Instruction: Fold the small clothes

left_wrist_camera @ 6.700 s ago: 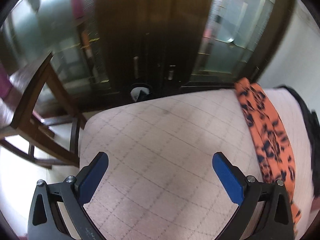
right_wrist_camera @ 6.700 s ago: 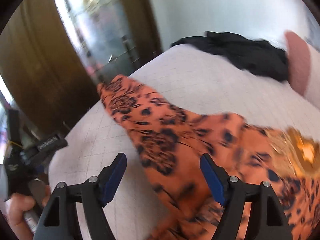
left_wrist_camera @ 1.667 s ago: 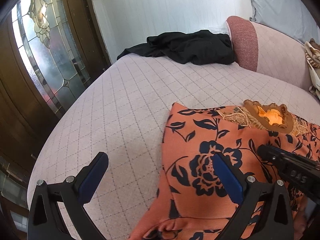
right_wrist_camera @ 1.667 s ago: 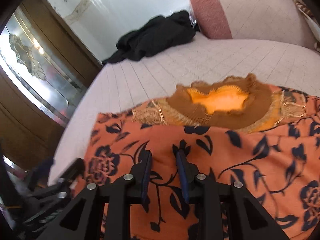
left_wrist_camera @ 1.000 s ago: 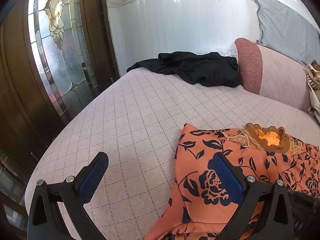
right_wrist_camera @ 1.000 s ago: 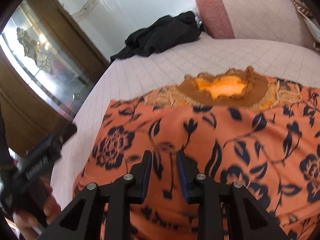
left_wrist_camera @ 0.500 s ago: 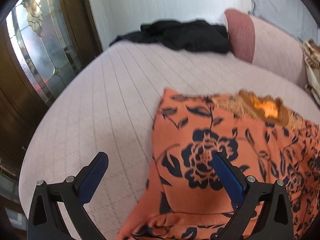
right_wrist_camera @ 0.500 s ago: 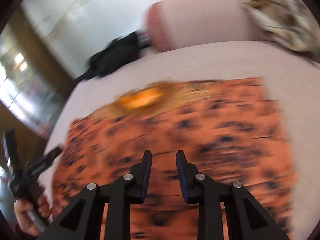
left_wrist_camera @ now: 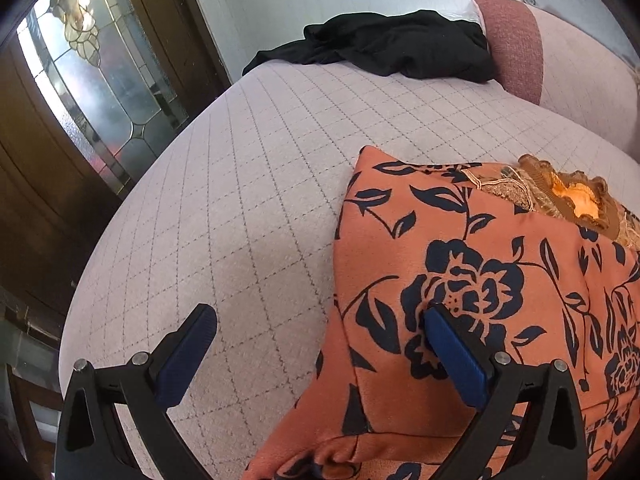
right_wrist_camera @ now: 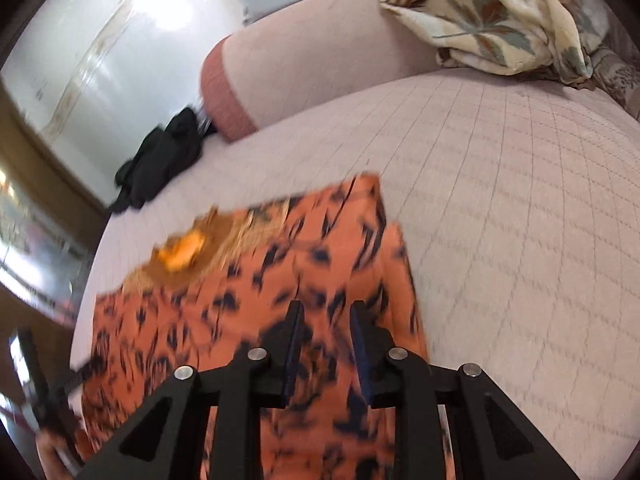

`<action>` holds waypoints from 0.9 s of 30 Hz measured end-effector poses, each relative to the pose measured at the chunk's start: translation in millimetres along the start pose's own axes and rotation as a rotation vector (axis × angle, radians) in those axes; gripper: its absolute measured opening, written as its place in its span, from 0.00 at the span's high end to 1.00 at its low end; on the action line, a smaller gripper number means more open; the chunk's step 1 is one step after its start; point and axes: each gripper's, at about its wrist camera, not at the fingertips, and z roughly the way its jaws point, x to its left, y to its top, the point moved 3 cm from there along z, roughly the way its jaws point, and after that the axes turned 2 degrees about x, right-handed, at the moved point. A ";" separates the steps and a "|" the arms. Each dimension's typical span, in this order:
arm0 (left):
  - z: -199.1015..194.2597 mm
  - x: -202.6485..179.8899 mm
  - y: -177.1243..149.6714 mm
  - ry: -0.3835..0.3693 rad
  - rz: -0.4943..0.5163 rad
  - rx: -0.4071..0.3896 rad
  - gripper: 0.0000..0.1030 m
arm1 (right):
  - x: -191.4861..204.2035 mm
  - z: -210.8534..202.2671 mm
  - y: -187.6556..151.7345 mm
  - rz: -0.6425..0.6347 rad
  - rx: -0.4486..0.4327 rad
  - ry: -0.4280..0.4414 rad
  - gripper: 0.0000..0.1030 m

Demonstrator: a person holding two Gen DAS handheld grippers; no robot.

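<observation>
While left gripper (left_wrist_camera: 320,344) gapes, orange garment (left_wrist_camera: 460,280) flat

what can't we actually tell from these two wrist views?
- Orange garment: its lower hem, cut off by the left view's bottom edge; print detail lost to motion blur in the right view.
- Right gripper: jaws narrow, but blur hides whether they pinch any cloth.
- Left gripper: jaws wide; the right view shows only a smeared sliver of it at the left edge.
- Black garment: bunched up, type unreadable.
</observation>
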 end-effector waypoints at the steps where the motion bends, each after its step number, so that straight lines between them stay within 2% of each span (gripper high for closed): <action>1: 0.6 -0.1 0.3 -0.003 -0.002 0.003 0.00 | -2.2 7.9 4.4 -0.001 0.002 -0.013 0.74; 3: 2.4 -0.2 2.3 -0.009 -0.005 0.010 0.00 | -6.1 32.4 15.1 0.014 0.054 -0.046 0.74; 4: 2.6 0.6 2.4 -0.013 -0.008 0.013 0.00 | -8.8 36.7 17.3 0.029 0.051 -0.035 0.74; 5: 2.2 1.5 2.5 -0.015 -0.010 0.014 0.00 | -10.2 33.4 19.8 0.044 0.034 -0.022 0.74; 9: -0.1 4.3 0.2 -0.013 -0.015 0.017 0.00 | -15.4 13.4 11.9 0.061 0.057 0.004 0.74; 12: -3.8 3.9 -4.7 -0.009 -0.006 0.010 0.00 | -20.6 -9.6 -11.9 0.064 0.055 0.024 0.74; 16: -15.6 1.4 -15.6 0.011 0.020 -0.038 0.00 | -11.2 -47.5 -49.8 0.000 0.029 0.048 0.74; 18: -22.6 0.1 -26.1 0.014 0.034 -0.062 0.00 | -9.4 -51.0 -72.8 0.007 0.103 0.071 0.74; 20: -30.2 -0.4 -39.9 0.004 0.047 -0.075 0.00 | -12.8 -48.1 -96.1 0.024 0.197 0.046 0.73; 22: -38.5 -0.9 -56.7 -0.010 0.071 -0.083 0.00 | -11.2 -56.5 -112.5 0.003 0.176 0.049 0.73; 27: -46.8 -1.4 -95.8 -0.013 0.126 -0.077 0.00 | -4.1 -73.4 -142.2 -0.018 0.196 0.006 0.73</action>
